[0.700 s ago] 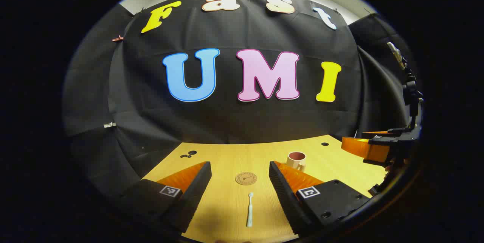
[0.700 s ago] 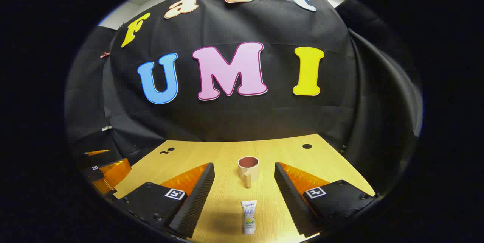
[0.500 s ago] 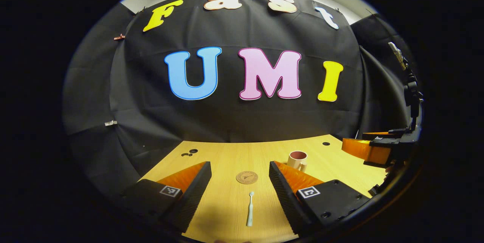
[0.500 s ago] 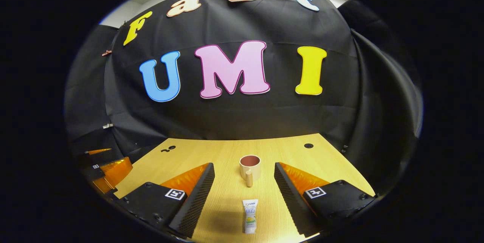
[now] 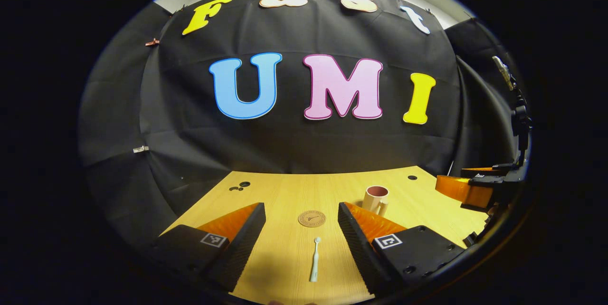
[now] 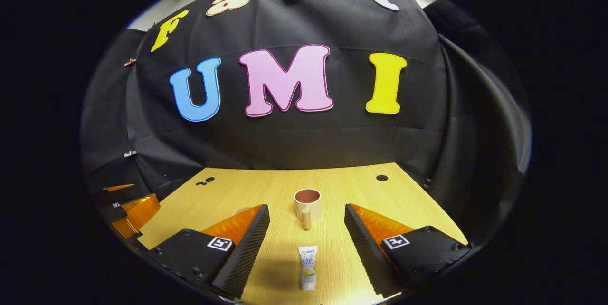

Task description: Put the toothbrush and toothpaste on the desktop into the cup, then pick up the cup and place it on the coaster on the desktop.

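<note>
Toothbrush: slim white plastic toothbrush [image 5: 314, 260] lies flat on the pale wooden tabletop [image 5: 285, 195], between the fingers of the left tool [image 5: 301, 222] and a little ahead of them; nothing touches it.
Toothbrush axis: long axis runs 12 to 6 o'clock in the left gripper view, in line with the tool's reach, head toward 12, handle toward the camera.
Left tool: fingers stand wide apart, empty, one on either side of the toothbrush.
Coaster: round brown cork-like coaster [image 5: 311, 218] sits at 12 o'clock from the toothbrush head, just beyond it and apart from it.
Toothpaste: small white plastic toothpaste tube [image 6: 308, 267] lies flat between the fingers of the right tool [image 6: 307, 222], its long axis also 12 to 6 o'clock, cap end toward the camera.
Right tool: fingers spread apart, holding nothing.
Cup: cream ceramic cup with a reddish-brown inside [image 6: 307, 203] stands upright at 12 o'clock from the tube, handle turned toward the camera; nothing shows inside it.
Nearer hand: left tool for the toothbrush, right tool for the toothpaste and cup.
Step in hand: likely the descent to the first pick-up; nothing is in the cup yet.
Coming move: each thing lies lengthwise between the fingers, so closing would pinch it across its narrow width.
</note>
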`<state>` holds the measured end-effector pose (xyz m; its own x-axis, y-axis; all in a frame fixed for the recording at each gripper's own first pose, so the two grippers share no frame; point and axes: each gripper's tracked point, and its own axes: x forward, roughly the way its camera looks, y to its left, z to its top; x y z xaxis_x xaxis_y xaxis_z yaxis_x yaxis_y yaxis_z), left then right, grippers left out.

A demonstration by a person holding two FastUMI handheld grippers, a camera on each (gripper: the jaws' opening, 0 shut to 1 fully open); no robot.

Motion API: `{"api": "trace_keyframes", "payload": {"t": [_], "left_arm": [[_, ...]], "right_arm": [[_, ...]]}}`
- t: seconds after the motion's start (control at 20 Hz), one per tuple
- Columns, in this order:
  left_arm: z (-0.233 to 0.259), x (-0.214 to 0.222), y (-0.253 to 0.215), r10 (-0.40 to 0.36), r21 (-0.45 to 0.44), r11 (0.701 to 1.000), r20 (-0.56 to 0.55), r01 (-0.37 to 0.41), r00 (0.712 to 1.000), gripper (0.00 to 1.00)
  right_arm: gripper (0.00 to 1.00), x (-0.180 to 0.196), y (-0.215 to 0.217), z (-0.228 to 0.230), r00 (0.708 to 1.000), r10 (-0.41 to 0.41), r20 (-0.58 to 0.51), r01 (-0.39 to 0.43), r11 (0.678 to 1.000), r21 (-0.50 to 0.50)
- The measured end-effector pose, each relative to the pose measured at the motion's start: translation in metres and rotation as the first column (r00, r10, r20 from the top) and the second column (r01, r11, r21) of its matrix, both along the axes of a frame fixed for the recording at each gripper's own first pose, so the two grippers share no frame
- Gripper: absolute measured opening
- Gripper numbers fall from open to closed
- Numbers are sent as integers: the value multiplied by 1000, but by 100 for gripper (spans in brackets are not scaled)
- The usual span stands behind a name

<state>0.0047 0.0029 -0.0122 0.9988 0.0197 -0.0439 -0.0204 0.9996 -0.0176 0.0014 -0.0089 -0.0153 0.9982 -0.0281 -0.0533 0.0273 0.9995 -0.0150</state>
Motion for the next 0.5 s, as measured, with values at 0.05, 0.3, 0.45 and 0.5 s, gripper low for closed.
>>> {"api": "trace_keyframes", "payload": {"t": [0.05,0.3,0.45,0.5], "left_arm": [[1,0,0,1,-4,1000,1,-1,1000,97],[6,1,-5,-7,-12,1000,15,7,1000,97],[6,2,-5,-11,-10,1000,12,11,1000,97],[5,1,-5,-10,-10,1000,10,11,1000,97]], "right_arm": [[98,0,1,0,1000,3,-2,-3,1000,5],[98,-2,6,3,1000,22,12,-22,1000,-4],[98,0,8,-5,999,31,-12,-31,1000,-4],[98,1,9,-6,999,35,-22,-35,999,2]]}}
